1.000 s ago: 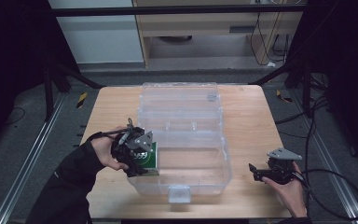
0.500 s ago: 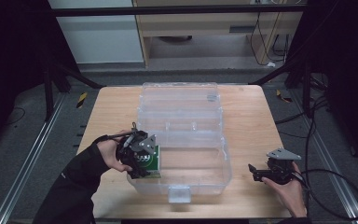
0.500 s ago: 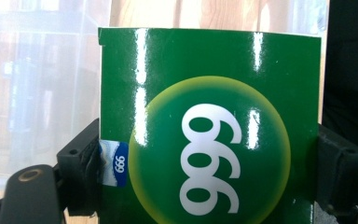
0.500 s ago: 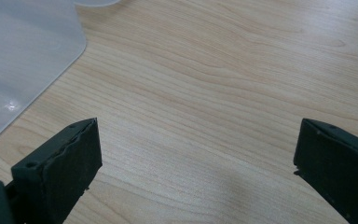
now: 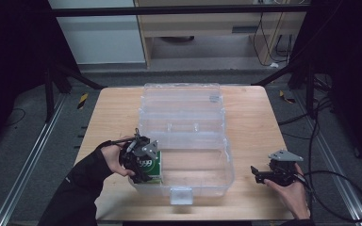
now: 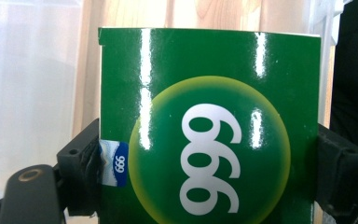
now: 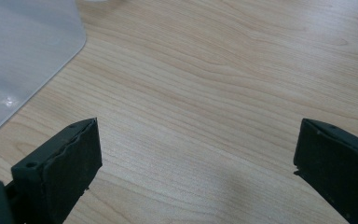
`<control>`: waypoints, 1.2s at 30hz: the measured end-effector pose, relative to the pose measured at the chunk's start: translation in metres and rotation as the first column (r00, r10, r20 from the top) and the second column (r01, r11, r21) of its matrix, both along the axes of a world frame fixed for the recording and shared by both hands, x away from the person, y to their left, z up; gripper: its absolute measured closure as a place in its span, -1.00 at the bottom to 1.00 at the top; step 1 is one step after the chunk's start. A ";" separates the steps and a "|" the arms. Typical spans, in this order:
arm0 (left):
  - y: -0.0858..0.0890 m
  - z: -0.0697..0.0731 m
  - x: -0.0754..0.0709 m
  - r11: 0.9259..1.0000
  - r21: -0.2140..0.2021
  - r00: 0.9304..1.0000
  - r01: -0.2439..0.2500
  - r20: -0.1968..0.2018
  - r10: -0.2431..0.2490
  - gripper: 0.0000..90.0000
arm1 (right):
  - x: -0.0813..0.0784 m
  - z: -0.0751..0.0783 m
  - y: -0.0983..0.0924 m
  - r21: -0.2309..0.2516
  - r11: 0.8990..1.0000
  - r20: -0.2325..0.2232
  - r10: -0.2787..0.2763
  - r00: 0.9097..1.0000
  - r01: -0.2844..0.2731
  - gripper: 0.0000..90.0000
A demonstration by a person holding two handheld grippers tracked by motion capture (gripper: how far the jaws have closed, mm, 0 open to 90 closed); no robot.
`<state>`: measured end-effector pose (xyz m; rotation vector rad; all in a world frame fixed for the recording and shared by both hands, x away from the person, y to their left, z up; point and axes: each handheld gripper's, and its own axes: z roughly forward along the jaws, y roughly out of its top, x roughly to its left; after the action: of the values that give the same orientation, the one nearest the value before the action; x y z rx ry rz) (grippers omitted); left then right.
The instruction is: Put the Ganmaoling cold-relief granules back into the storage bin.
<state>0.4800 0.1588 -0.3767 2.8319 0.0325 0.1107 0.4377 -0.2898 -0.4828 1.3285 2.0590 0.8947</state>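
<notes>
- In the left gripper view, the green box (image 6: pixel 209 126) is cut off by the bottom edge; its sides are covered by the left tongs (image 6: pixel 205 172) that clamp it.
- In the high view, most of the box (image 5: pixel 151 165) is hidden behind the left tongs (image 5: pixel 139 157) and hand (image 5: pixel 118 160).
- The print on it there is too small to be read.
- In the right gripper view, the clear case (image 7: pixel 23 56) is cut off by the left and top edges.
- The right tongs (image 7: pixel 196 168) are cut off by the bottom edge.
</notes>
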 end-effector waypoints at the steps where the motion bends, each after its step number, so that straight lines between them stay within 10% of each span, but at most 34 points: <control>1: 0.000 -0.002 0.000 1.000 0.004 1.000 0.002 -0.003 -0.002 -0.67 | 0.000 0.000 0.000 0.000 1.000 -0.001 -0.001 1.000 0.001 -0.97; 36: -0.001 -0.030 0.002 1.000 0.020 1.000 -0.009 -0.011 0.010 -0.71 | 0.000 0.000 0.001 -0.001 1.000 -0.007 0.004 1.000 -0.004 -0.97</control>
<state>0.4818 0.1578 -0.4062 2.8530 0.0474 0.0985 0.4378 -0.2891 -0.4833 1.3295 2.0671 0.8922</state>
